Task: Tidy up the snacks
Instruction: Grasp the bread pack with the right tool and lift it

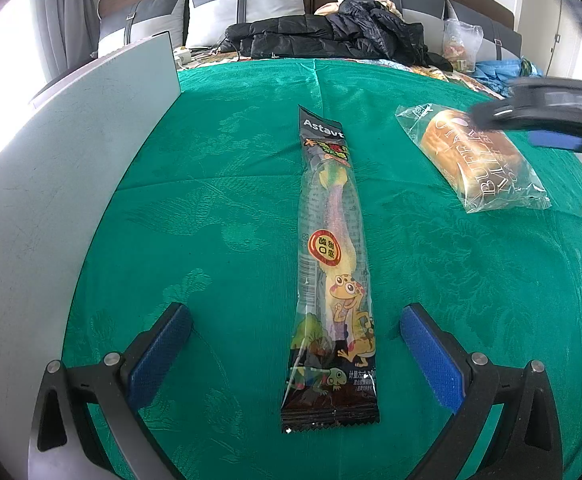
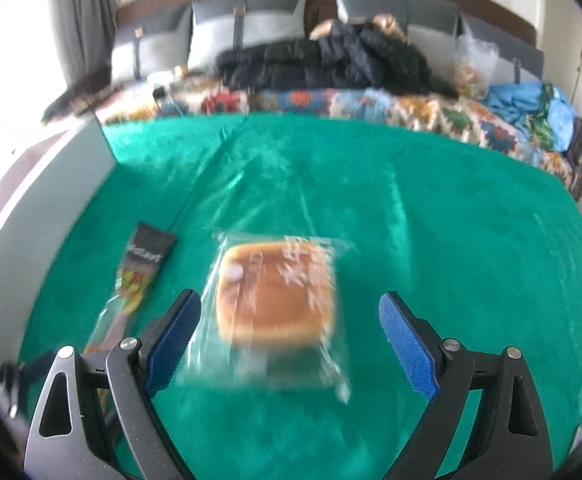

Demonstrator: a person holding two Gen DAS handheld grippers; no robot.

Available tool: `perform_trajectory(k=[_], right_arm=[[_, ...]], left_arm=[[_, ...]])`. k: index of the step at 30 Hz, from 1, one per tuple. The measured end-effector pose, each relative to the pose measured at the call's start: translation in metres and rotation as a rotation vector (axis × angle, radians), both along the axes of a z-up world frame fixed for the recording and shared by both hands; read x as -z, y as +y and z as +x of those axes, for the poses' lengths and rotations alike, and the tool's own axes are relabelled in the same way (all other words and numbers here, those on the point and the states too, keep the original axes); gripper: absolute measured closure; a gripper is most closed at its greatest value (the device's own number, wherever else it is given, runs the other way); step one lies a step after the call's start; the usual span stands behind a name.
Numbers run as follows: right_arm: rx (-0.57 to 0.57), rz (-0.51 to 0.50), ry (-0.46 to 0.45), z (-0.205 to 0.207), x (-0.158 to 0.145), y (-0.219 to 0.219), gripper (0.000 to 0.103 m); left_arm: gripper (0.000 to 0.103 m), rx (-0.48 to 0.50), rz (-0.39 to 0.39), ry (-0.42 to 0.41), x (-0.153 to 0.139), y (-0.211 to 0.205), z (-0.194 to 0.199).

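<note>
Left wrist view only: sharp print on the candy pack (image 1: 333,268), cartoon gecko, round red-and-yellow seal, white lettering on the black top end; grey panel (image 1: 59,184) upright at the left edge of the green cloth (image 1: 219,208).

Right wrist view only: patterned quilt (image 2: 391,110) beyond the cloth; whole frame blurred.

Candy pack: long, narrow, clear middle, black ends, flat on the cloth, lengthwise away from the camera.

Bun (image 1: 475,158): golden, square-ish, in a clear wrapper with white lettering, flat on the cloth, right of the candy pack, apart from it.

Left tool (image 1: 297,344): spread wide, blue pads either side of the candy pack's near end, not touching.

Right tool (image 2: 291,336): spread wide, straddling the bun; contact not clear through the blur.
</note>
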State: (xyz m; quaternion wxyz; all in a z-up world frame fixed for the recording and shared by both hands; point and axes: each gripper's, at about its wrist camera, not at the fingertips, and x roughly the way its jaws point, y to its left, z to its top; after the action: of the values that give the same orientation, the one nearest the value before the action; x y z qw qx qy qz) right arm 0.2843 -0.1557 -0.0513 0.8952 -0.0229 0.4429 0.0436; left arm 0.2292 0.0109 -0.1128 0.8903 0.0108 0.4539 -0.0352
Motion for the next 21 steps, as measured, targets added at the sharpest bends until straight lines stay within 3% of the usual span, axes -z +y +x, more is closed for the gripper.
perform_trajectory(k=[2, 5, 9, 10, 11, 17, 21], right_arm=[[-0.005, -0.039, 0.078, 0.019, 0.016, 0.01, 0.011], [-0.026, -0.077, 0.121, 0.027, 0.034, 0.023, 0.009], [-0.031, -0.116, 0.112, 0.026, 0.043, 0.025, 0.013], [-0.017, -0.092, 0.096, 0.023, 0.04, 0.018, 0.019], [0.001, -0.067, 0.083, 0.018, 0.037, 0.012, 0.029], [0.034, 0.0, 0.03, -0.027, 0.015, -0.023, 0.029], [0.051, 0.028, 0.052, -0.085, 0.008, -0.046, 0.029]], left_arm=[[0.0, 0.0, 0.0, 0.0, 0.0, 0.0, -0.001], [0.0, 0.0, 0.0, 0.0, 0.0, 0.0, -0.001], [0.0, 0.0, 0.0, 0.0, 0.0, 0.0, -0.001], [0.0, 0.0, 0.0, 0.0, 0.0, 0.0, -0.002], [0.0, 0.0, 0.0, 0.0, 0.0, 0.0, -0.002], [0.0, 0.0, 0.0, 0.0, 0.0, 0.0, -0.002], [0.0, 0.0, 0.0, 0.0, 0.0, 0.0, -0.002]])
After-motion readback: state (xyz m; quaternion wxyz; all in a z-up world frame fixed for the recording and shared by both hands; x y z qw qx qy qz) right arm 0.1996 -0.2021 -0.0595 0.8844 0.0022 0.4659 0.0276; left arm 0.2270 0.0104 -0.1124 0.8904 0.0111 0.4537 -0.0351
